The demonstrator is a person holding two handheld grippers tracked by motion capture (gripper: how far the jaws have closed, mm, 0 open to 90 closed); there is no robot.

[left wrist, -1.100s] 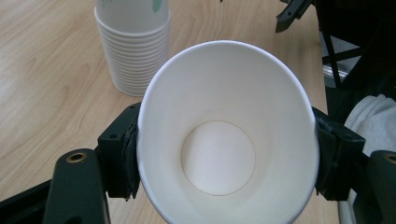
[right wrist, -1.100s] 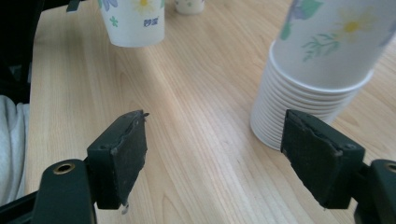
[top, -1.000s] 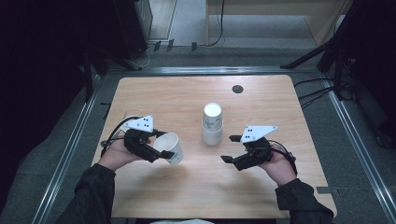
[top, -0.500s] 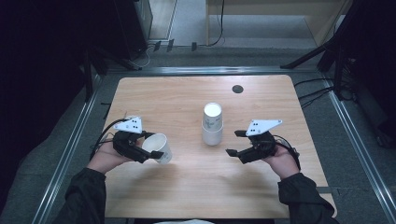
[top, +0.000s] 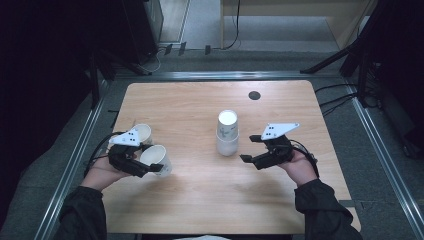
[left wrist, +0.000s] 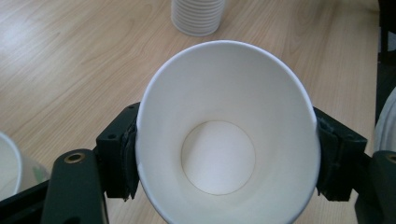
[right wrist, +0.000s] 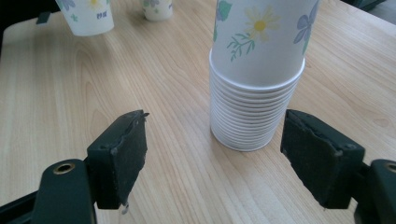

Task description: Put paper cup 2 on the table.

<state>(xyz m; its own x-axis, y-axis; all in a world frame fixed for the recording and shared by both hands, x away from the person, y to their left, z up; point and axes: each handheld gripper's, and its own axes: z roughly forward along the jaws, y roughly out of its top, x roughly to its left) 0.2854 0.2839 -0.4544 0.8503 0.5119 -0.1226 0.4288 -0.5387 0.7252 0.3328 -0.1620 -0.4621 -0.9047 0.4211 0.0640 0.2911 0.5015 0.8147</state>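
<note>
Cup (left wrist: pixel 224 140) clamped in left claw (top: pixel 150 167) has moved left; right claw (top: pixel 252 150) gapes.

My wooden counter (top: pixel 185 105) sits inside a metal rail frame (top: pixel 220 75) on grey floor (top: pixel 205 20); dark surroundings, cables (top: pixel 335 97) trailing right.

Right tool (right wrist: pixel 212 158) jaws wide apart, nothing between the pads. Cup stack (right wrist: pixel 254 84) stands upright on the wooden worktop (right wrist: pixel 70 93) just ahead, flower print on the top cup. Two more floral cups far back: one (right wrist: pixel 86 16) top left, another (right wrist: pixel 158 9) beside it.
</note>
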